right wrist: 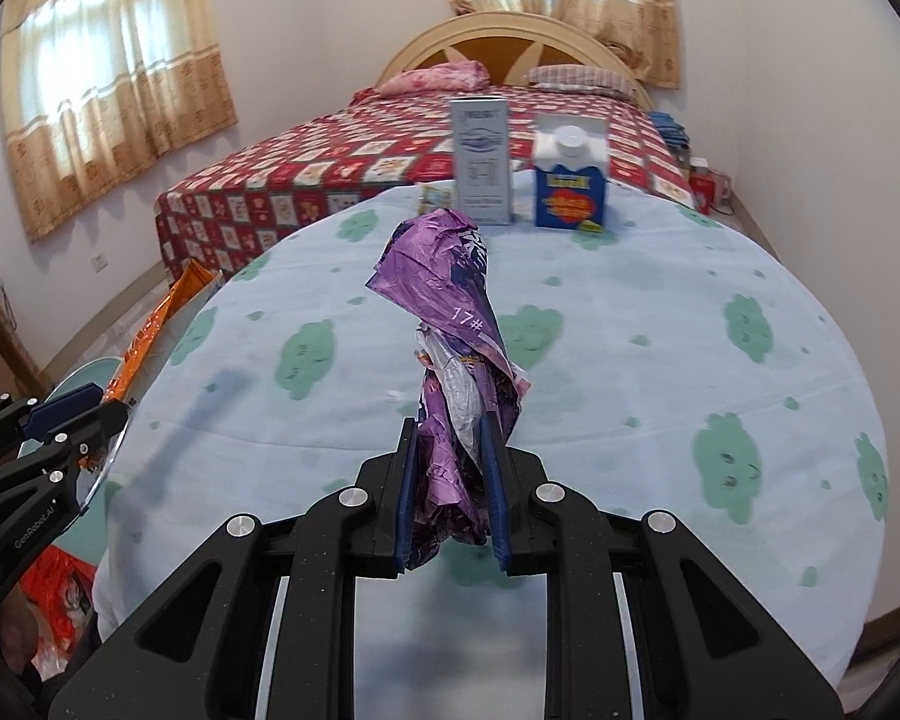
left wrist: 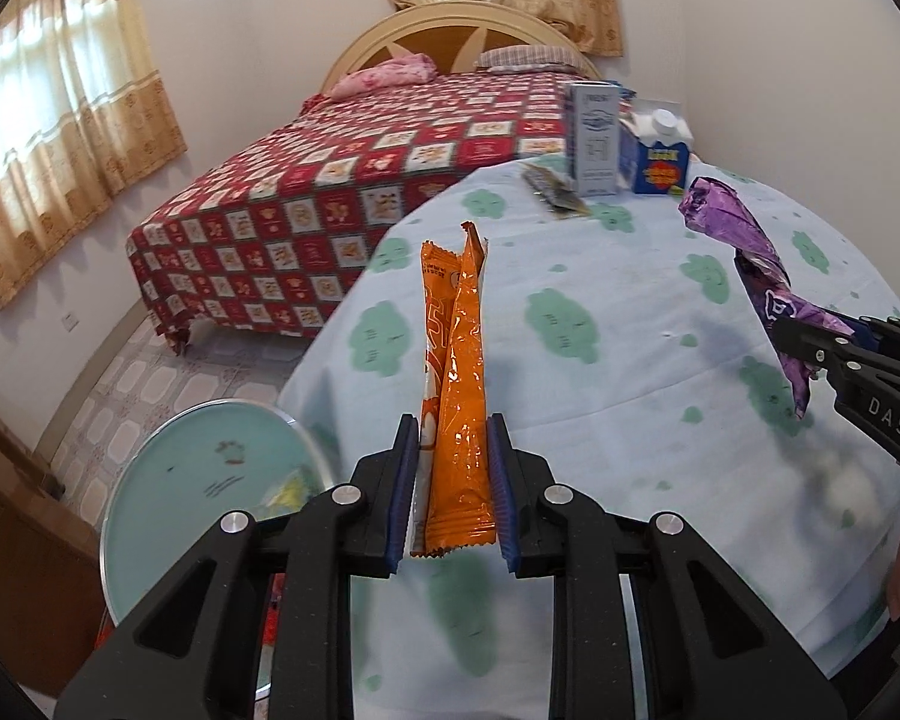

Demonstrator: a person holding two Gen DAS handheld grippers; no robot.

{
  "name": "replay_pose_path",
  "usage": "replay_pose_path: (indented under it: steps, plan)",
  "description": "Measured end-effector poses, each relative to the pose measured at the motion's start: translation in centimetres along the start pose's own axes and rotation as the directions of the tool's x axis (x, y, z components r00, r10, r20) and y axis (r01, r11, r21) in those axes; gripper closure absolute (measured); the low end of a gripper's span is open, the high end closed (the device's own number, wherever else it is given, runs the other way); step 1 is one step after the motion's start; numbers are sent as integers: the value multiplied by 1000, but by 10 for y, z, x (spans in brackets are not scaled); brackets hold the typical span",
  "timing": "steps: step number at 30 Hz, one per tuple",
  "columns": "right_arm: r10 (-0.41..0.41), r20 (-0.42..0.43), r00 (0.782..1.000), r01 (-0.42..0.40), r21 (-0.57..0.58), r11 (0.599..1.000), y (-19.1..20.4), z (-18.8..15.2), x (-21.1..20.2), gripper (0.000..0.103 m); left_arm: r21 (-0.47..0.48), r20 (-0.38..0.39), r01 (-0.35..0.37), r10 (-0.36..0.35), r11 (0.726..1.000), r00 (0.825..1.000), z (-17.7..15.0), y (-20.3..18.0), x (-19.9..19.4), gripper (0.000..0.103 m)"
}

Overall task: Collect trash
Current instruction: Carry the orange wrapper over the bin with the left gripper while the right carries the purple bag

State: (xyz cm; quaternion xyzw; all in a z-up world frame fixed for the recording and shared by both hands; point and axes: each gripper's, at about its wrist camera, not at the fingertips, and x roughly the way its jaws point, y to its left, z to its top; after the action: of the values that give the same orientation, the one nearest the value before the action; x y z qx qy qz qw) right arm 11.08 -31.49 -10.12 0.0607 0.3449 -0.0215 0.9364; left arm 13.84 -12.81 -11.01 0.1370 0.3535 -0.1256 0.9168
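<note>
Wrappers held aloft over the table (right wrist: 660, 360): the left gripper (left wrist: 455, 492) pinches an orange wrapper (left wrist: 456, 360) near the table's left edge, the right gripper (right wrist: 453, 498) a crumpled purple wrapper (right wrist: 450, 324) mid-table. Both look light, slick and floppy, best gripped near one end.

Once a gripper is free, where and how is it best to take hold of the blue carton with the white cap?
Probably grip the blue carton across its flat lower side walls, below the sloped top and white cap. It stands upright at the table's far edge, so come level from the near side, keeping clear of the grey carton beside it.
</note>
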Motion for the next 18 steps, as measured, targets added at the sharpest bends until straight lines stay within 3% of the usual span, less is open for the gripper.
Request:
replay_pose_path:
  steps: [18]
  plan:
    - [78,-3,997,-78,-111,991,69,8,11,82,-70,1,-84,85,994,996,-18,60,-13,80]
